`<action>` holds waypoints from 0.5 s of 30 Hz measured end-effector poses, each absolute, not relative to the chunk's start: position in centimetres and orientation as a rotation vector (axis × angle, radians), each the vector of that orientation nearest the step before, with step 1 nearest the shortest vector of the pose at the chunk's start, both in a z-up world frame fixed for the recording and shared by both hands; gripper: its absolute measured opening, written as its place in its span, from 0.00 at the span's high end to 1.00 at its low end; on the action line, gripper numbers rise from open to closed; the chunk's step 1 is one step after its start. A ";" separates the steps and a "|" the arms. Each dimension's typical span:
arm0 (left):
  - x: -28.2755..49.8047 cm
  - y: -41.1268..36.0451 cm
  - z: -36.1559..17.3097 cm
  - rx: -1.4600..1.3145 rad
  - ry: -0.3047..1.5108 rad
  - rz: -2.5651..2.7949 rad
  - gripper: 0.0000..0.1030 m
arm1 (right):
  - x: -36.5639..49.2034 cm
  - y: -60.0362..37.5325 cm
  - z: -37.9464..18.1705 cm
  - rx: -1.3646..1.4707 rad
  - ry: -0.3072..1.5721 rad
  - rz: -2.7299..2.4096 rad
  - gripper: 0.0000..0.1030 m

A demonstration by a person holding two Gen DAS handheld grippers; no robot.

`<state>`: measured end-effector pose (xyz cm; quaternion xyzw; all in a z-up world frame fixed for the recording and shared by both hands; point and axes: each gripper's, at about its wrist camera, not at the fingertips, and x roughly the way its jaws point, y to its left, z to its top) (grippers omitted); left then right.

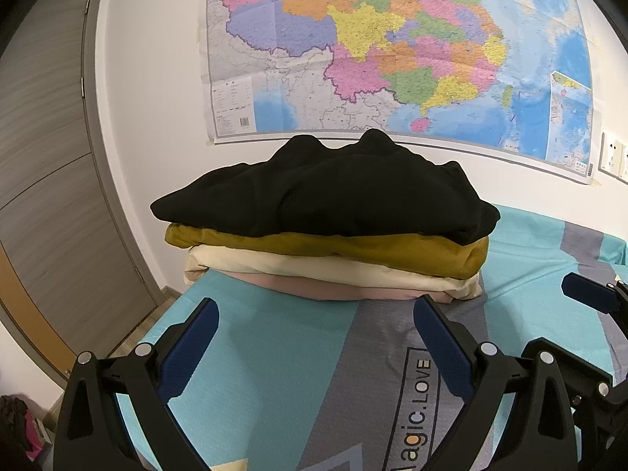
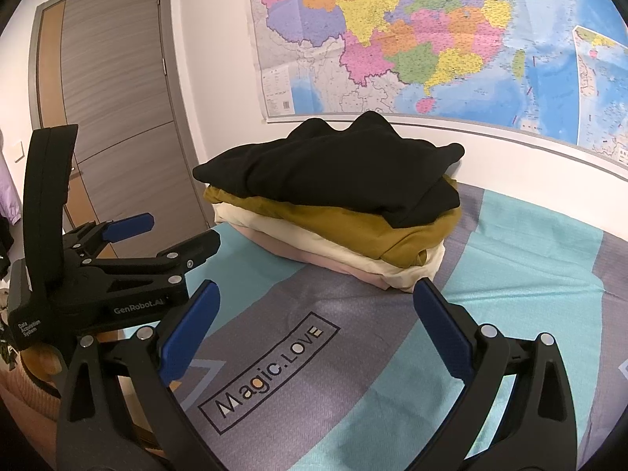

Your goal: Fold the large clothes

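Observation:
A stack of folded clothes lies on the bed by the far wall. A black garment (image 1: 325, 188) (image 2: 333, 168) is on top, then a mustard one (image 1: 353, 249) (image 2: 416, 235), a cream one (image 1: 314, 269) (image 2: 353, 255) and a pink one (image 1: 314, 288) at the bottom. My left gripper (image 1: 316, 314) hovers open just short of the stack, nothing between its fingers. My right gripper (image 2: 316, 298) is also open and empty, to the right of the left one. The left gripper's body (image 2: 117, 274) shows at the left of the right wrist view.
The bed cover (image 1: 274, 353) (image 2: 510, 259) is teal and grey with a "Magic.LOVE" print (image 2: 271, 369). A large coloured map (image 1: 392, 51) hangs on the wall behind the stack. A grey door (image 1: 43, 176) (image 2: 117, 98) stands at the left, past the bed's edge.

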<state>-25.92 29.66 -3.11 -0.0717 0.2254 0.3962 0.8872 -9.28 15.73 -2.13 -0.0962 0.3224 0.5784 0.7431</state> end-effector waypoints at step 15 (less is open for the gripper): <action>-26.0 29.5 -3.0 -0.145 0.467 0.819 0.07 | -9.4 15.5 -2.0 -0.207 0.705 1.268 0.06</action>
